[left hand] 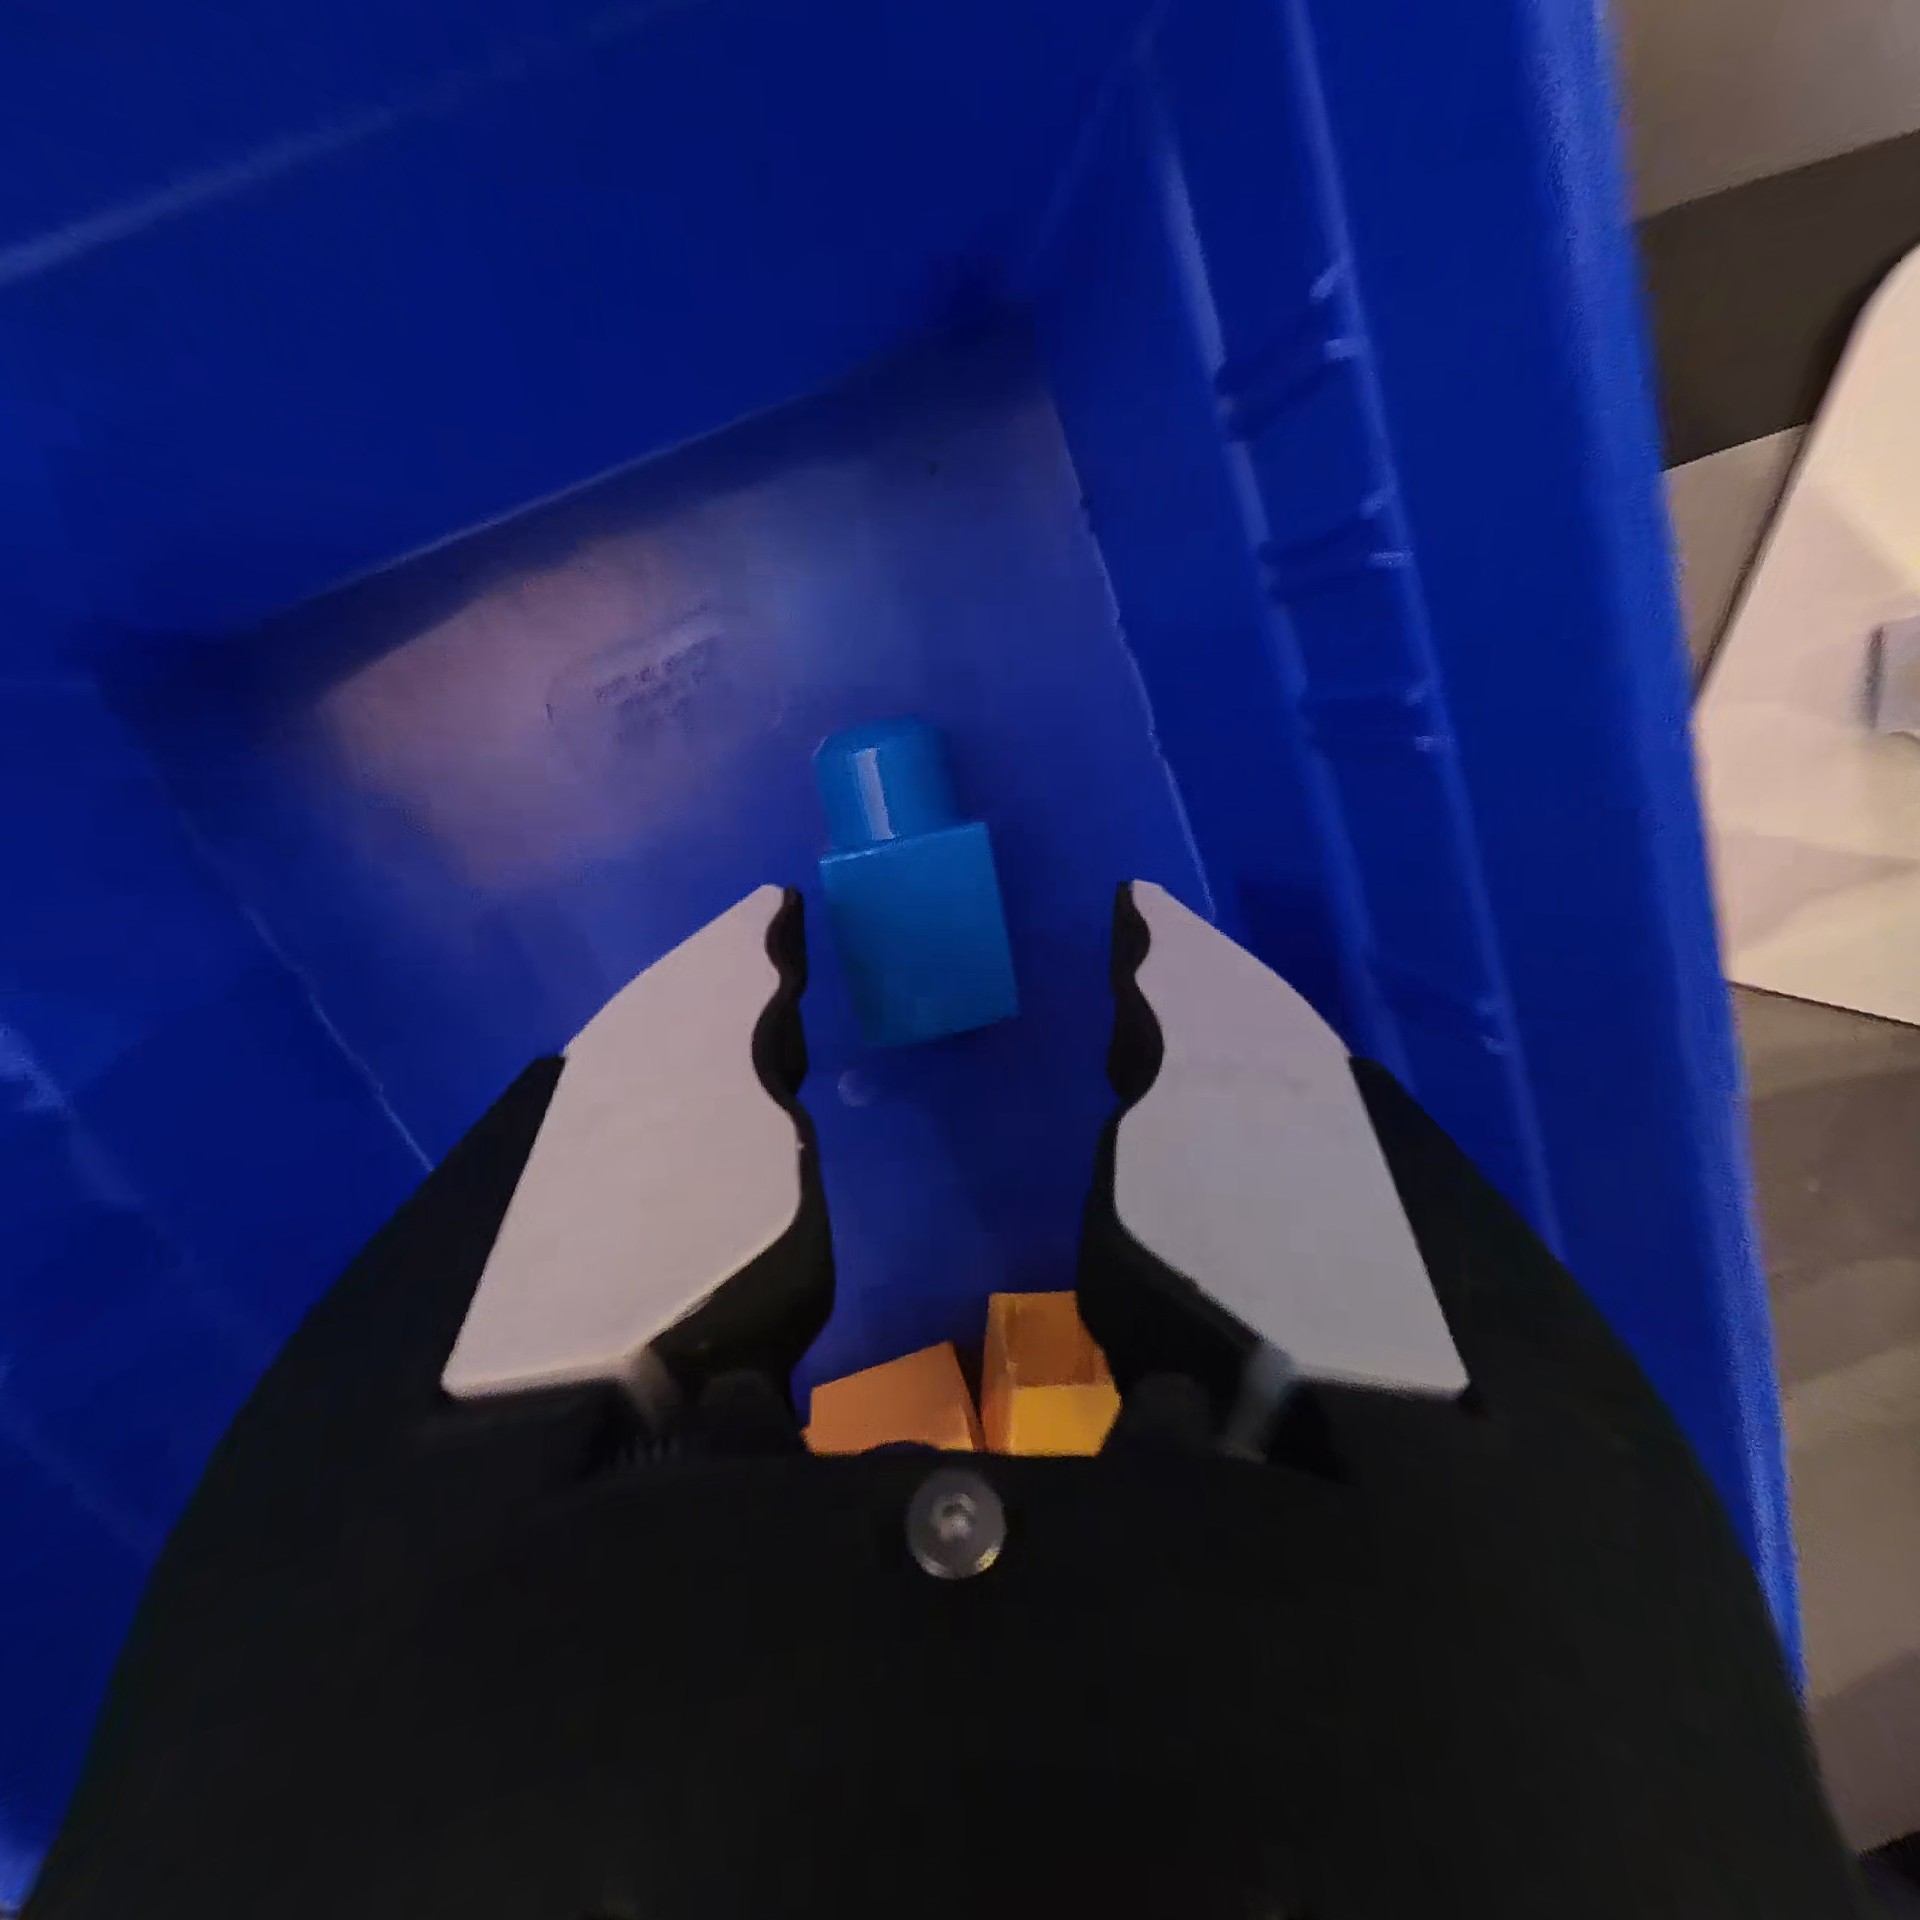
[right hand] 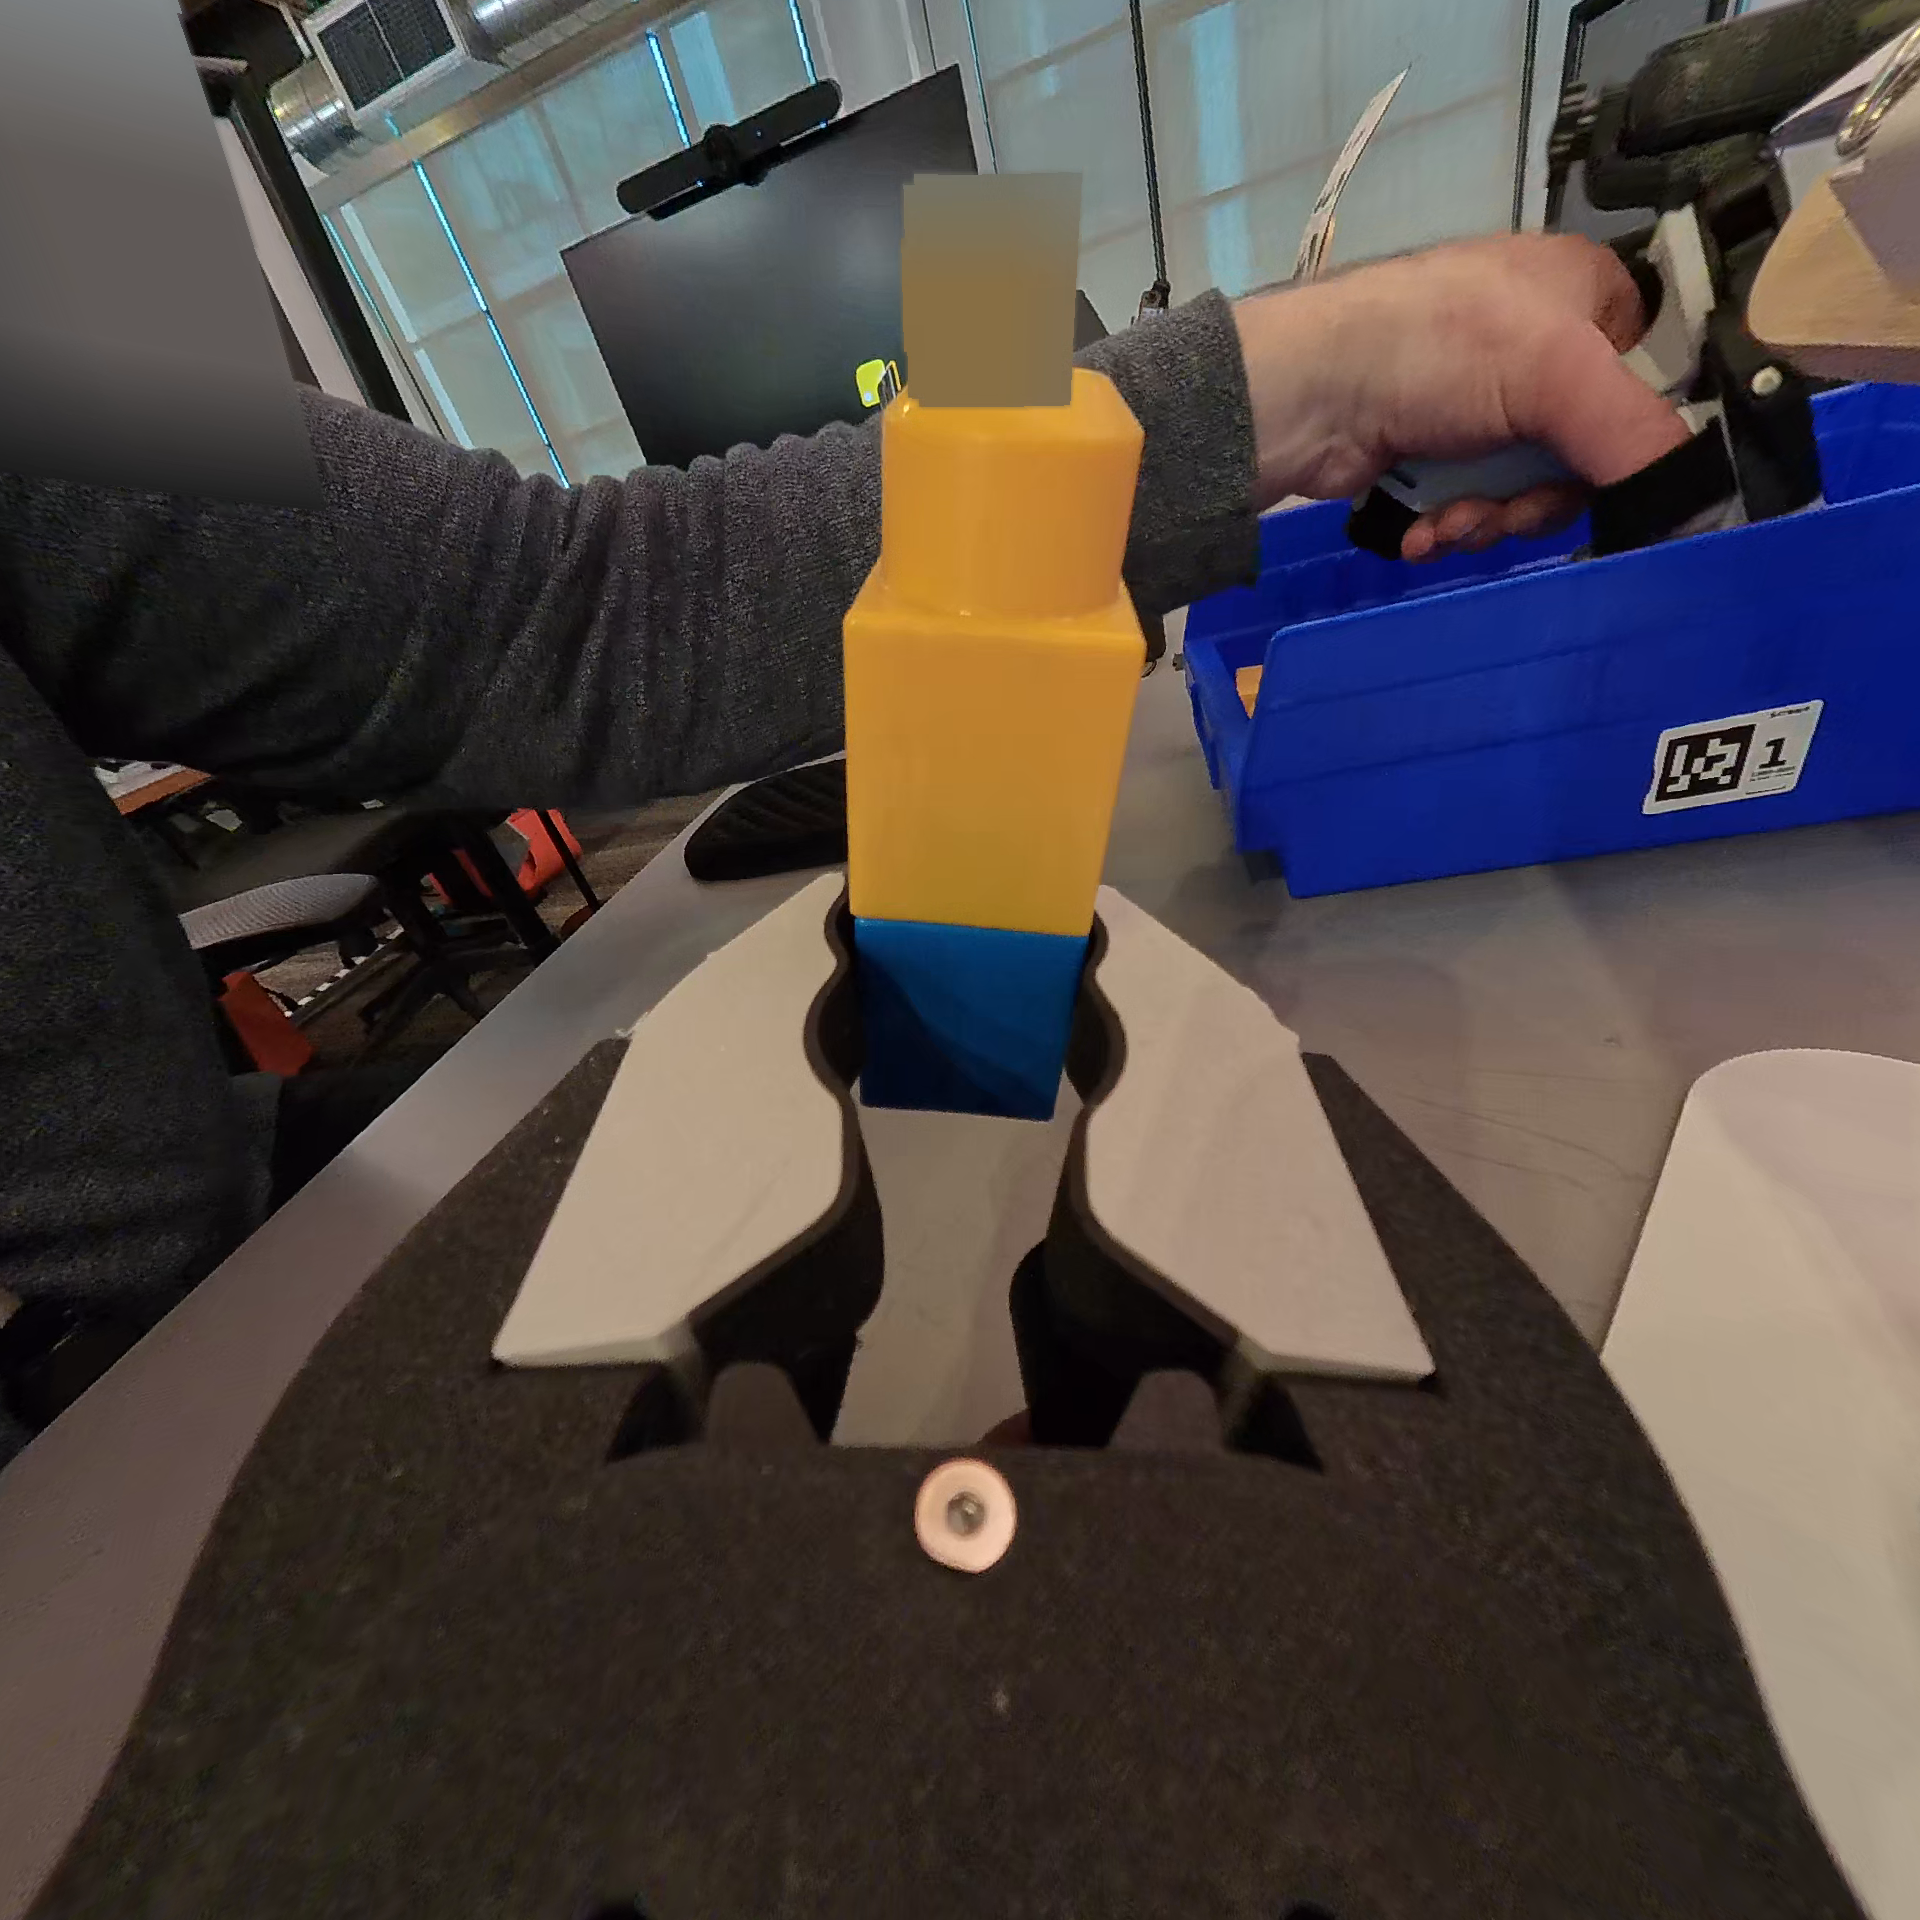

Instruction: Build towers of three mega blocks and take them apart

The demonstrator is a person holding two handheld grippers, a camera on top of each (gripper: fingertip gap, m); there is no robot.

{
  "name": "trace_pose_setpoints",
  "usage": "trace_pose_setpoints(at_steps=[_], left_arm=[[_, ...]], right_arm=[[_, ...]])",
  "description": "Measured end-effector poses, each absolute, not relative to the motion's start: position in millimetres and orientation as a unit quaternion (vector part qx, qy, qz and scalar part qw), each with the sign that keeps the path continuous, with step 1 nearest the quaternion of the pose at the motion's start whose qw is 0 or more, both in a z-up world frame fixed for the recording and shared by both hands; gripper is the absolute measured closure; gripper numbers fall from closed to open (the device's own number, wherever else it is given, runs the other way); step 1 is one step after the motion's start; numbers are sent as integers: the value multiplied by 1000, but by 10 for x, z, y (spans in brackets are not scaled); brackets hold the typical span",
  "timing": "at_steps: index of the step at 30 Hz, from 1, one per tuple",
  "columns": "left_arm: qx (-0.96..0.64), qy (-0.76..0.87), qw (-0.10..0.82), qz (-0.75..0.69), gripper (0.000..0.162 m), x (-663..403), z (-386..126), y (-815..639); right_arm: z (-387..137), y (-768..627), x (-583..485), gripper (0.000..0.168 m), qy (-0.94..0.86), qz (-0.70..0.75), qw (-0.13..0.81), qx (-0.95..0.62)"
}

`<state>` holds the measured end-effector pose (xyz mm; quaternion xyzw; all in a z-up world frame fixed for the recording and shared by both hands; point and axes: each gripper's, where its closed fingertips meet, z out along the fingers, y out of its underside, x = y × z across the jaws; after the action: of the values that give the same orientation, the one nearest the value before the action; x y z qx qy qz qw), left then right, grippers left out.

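While the left gripper (left hand: 958, 997) reaches down into the blue bin (left hand: 623, 364), its two fingers are spread wide apart and hold nothing. A small blue mega block (left hand: 920, 945) lies on its side on the bin floor, right between the fingertips, closer to the left one. It does not seem to touch either finger. Its one round stud points away from the camera. Two orange blocks (left hand: 966, 1397) lie close together on the bin floor too, nearer the camera, partly hidden behind the gripper body.

In the right wrist view, the right gripper (right hand: 966, 997) is closed on a blue block (right hand: 961, 1023), with a finger pressed on each side. An orange block (right hand: 982, 769) is stuck on top of the blue one, and the little tower stands upright, above the grey worktop (right hand: 1455, 1018). The very top of the tower is hidden by a blurred patch. Farther off, the person's hand (right hand: 1455, 384), in a grey sleeve (right hand: 623, 623), holds the other gripper over the blue bin (right hand: 1507, 748), which sits on the worktop and has a white sticker (right hand: 1730, 756) on its side.
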<state>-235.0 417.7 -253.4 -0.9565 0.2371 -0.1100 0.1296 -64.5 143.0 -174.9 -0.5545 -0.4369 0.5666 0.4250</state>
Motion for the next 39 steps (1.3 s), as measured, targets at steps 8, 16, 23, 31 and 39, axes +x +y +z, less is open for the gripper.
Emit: trace_pose_setpoints(at_steps=[8,16,23,31,39], left_arm=[[-958,232,131,-105,126,-2360,-2690,4213],[-885,219,343,-225,127,-2289,-1683,3708],[-701,289,485,-436,127,-1486,-709,2641],[-570,308,474,-596,127,-568,-591,1927],[-572,338,461,-588,127,-353,-798,1815]], right_arm=[[-1757,1434,-650,133,-437,566,423,-557],[-1764,1436,-659,133,-438,565,420,-559],[-1784,1416,-681,133,-446,564,413,-559],[-1791,1411,-688,133,-448,563,411,-560],[-1794,1407,-689,133,-449,566,407,-559]])
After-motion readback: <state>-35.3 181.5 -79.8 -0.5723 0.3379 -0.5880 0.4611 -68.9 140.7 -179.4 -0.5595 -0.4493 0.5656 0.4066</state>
